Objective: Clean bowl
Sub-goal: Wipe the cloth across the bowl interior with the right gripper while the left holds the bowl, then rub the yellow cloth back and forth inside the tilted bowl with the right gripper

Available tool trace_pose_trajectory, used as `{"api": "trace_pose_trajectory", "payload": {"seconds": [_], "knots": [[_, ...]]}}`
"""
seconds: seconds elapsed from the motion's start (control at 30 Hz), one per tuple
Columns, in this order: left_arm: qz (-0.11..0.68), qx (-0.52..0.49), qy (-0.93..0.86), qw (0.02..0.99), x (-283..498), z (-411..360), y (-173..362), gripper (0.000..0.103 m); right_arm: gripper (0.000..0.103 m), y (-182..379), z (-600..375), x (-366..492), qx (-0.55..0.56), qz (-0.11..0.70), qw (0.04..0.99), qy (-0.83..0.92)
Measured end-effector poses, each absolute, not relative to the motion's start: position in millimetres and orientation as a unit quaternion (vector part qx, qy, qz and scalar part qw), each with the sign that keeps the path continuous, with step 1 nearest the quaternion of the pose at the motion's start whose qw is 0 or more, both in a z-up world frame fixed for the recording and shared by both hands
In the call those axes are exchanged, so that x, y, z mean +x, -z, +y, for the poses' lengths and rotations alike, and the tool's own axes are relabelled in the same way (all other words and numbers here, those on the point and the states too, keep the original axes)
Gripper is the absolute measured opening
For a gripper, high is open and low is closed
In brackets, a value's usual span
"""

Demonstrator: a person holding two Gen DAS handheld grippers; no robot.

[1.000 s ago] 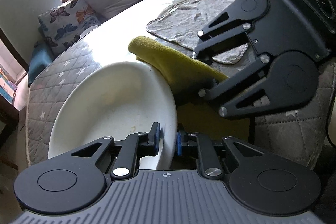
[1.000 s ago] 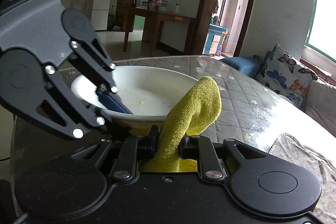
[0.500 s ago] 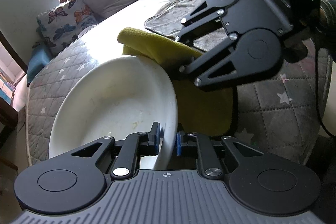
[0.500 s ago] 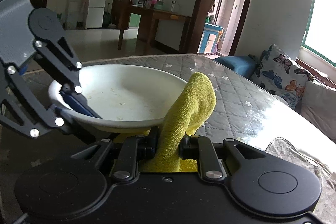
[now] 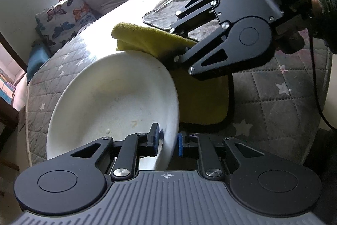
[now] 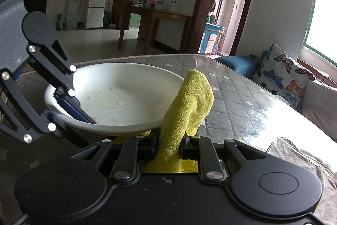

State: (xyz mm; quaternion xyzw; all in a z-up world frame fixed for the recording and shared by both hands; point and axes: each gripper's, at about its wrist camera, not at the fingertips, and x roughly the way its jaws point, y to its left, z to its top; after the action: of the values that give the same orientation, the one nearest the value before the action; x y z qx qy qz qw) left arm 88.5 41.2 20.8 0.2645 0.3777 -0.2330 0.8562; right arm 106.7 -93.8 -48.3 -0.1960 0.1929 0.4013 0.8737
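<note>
1. The left claw [image 5: 168, 141] pinches the rim of the white bowl [image 5: 113, 98] and holds it tipped up over the quilted surface [image 5: 273, 88].
2. The right claw [image 6: 168, 146] is squeezed tight on a yellow cloth [image 6: 189, 98], just beside the bowl's edge.
3. Small brown spots [image 6: 114, 119] sit inside the bowl, so it looks dirty.
4. The wiping seems hardly begun. The cloth must go inside and rub the spots away.
</note>
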Motion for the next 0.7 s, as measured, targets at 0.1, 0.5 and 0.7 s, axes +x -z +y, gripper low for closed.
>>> {"api": "trace_pose_trajectory", "payload": {"seconds": [0.1, 0.5, 0.7], "knots": [[0.376, 0.265, 0.230, 0.858, 91, 39, -20, 0.018, 0.020, 48, -96, 103, -0.194, 0.191, 0.873, -0.404], [0.372, 0.267, 0.221, 0.861, 104, 35, -26, 0.019, 0.020, 45, -94, 86, -0.189, 0.180, 0.865, -0.429], [0.366, 0.268, 0.222, 0.863, 97, 38, -29, 0.016, 0.020, 45, -94, 78, -0.193, 0.178, 0.859, -0.439]]}}
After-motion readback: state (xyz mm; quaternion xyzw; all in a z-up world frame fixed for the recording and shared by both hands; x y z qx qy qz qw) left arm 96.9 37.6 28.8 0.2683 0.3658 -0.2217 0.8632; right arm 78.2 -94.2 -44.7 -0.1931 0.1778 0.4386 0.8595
